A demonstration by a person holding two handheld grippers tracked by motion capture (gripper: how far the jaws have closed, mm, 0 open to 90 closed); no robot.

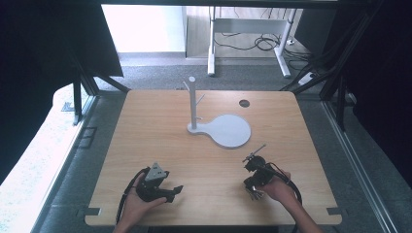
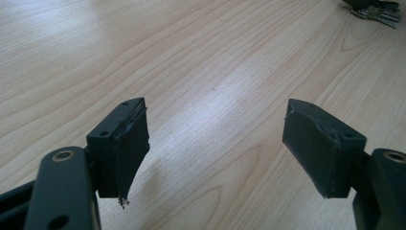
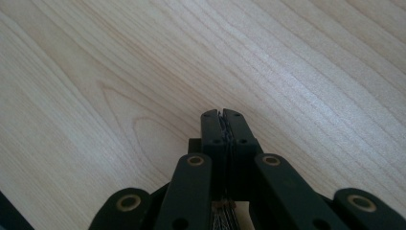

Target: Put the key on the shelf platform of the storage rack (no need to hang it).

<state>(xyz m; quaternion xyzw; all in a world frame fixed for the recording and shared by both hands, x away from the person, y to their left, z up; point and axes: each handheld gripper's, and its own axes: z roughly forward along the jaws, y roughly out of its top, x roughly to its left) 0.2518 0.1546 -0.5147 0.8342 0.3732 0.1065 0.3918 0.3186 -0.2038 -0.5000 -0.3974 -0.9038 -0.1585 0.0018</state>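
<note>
Two grippers, keys [image 2: 378,12] cut off

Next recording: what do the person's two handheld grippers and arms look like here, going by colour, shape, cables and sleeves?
Both are black two-jaw tools. The left gripper carries a grey three-cornered plate on top and trails a black cable; its jaws end in flat dark pads with frayed edges. The right gripper has a thin rod on top and a black cable too. The forearms are bare, no sleeves.
</note>
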